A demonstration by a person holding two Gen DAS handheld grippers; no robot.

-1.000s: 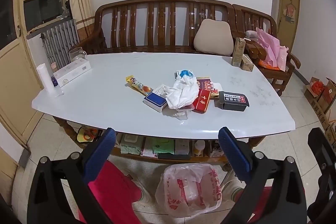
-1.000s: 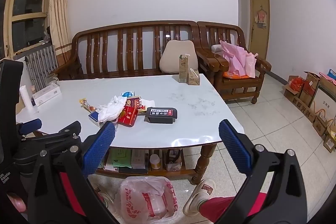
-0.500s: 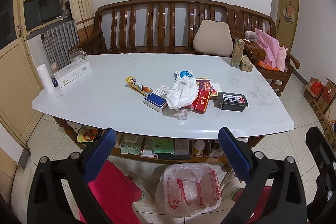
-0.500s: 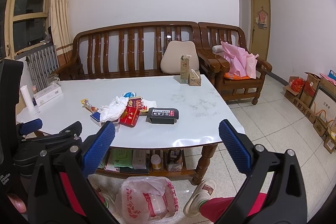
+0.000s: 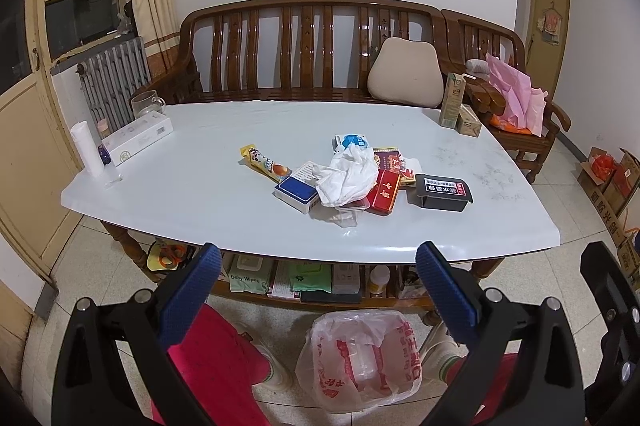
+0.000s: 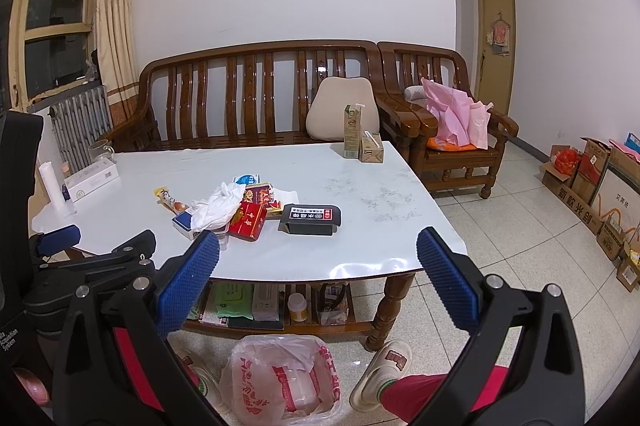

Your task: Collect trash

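Both my claws, left (image 5: 318, 284) and right (image 6: 318, 270), hang spread apart, holding nothing. Trash pile (image 5: 352, 176) sits mid-surface (image 5: 192, 182); plastic bag (image 5: 360, 358) stands on the floor below.

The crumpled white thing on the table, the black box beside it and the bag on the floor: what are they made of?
The crumpled white wad looks like thin plastic film or tissue: soft folds, slightly translucent; hard to tell which. The black rectangular box seems matte plastic or card, with a printed label. The clear bag with red print is thin glossy plastic: its contents show through.
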